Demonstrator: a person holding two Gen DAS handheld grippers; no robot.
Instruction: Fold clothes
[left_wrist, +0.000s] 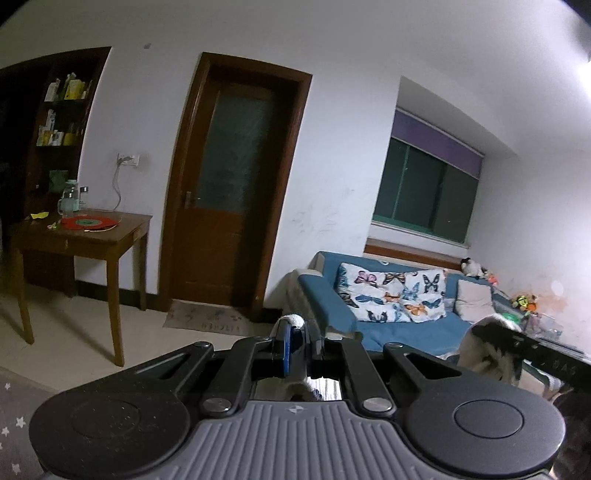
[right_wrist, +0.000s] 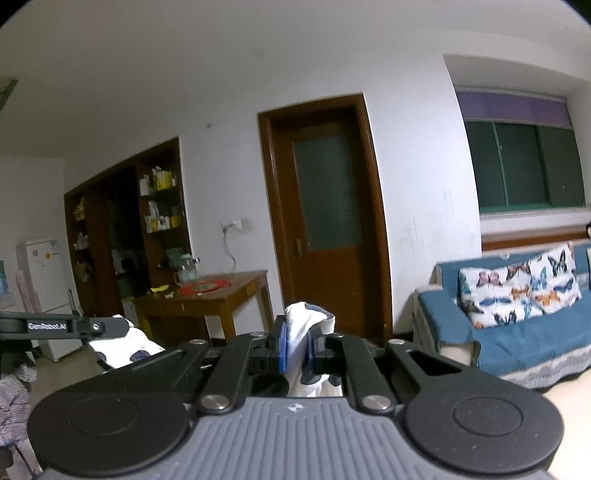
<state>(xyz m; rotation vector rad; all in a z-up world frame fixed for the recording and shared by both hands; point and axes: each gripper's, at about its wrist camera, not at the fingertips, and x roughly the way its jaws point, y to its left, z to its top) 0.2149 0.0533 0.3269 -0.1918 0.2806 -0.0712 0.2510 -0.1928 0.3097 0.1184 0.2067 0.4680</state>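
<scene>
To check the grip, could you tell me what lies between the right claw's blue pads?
A pinched fold of white patterned cloth, shown in the right wrist view.

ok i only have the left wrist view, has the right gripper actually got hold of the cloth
Observer: Yes. In the right wrist view the right gripper is shut on a fold of white cloth, pinched between its blue pads.
Operator: and is anything hanging off my left gripper
Observer: Seen side-on there, white fabric with dark print hangs below the left gripper.
Operator: what's left of the shelves
Observer: A white fridge stands there.
</scene>
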